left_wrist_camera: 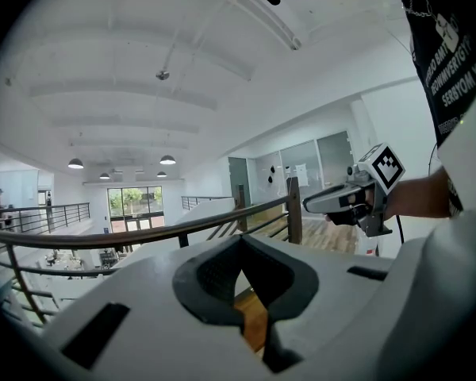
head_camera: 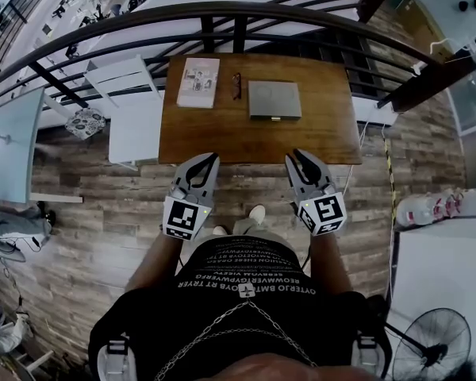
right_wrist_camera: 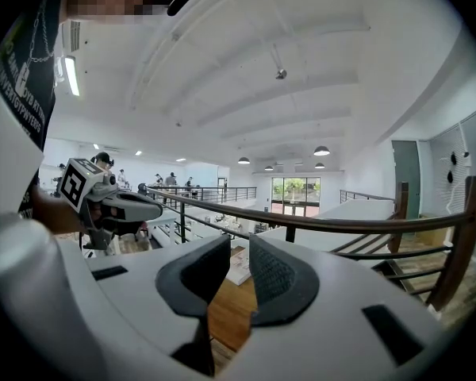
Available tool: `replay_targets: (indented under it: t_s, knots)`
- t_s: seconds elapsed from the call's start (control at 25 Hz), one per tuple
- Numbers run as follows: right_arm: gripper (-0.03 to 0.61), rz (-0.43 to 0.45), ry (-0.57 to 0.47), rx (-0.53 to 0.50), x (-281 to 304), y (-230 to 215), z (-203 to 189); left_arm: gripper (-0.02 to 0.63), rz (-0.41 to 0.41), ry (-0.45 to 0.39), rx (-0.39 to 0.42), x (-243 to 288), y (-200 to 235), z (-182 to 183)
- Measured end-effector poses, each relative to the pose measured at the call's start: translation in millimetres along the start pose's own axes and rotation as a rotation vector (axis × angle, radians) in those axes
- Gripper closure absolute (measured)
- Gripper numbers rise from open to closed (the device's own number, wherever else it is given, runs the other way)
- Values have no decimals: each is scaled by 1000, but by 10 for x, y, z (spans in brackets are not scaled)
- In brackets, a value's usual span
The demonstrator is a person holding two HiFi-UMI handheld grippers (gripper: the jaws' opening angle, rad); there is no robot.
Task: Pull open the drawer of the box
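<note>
A flat grey box (head_camera: 274,99) lies on the wooden table (head_camera: 222,137), right of centre, with a small handle (head_camera: 274,118) on its near edge. Both grippers hover side by side short of the table's near edge, above the floor and well apart from the box. My left gripper (head_camera: 209,159) (left_wrist_camera: 241,240) has its tips together and nothing in it. My right gripper (head_camera: 300,155) (right_wrist_camera: 239,246) stands open with a narrow gap between the pads and nothing there. Each gripper view looks out over the railing and catches the other gripper from the side.
A booklet (head_camera: 198,82) and a pair of glasses (head_camera: 236,86) lie on the table left of the box. A white chair (head_camera: 135,117) stands at the table's left end. A dark railing (head_camera: 222,10) curves behind the table. A fan (head_camera: 428,344) stands at the lower right.
</note>
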State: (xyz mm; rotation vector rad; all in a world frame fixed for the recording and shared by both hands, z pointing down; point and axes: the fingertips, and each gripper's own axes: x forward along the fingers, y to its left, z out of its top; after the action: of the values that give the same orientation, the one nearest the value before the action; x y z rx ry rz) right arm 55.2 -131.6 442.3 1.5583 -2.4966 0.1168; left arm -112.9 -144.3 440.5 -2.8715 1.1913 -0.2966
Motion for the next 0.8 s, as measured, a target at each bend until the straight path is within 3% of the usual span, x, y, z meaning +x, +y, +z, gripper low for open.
replay_targets:
  t_s: [0.8]
  knots:
    - [512, 14, 0, 1, 421, -573, 25, 615, 8, 1, -16, 789, 178, 15]
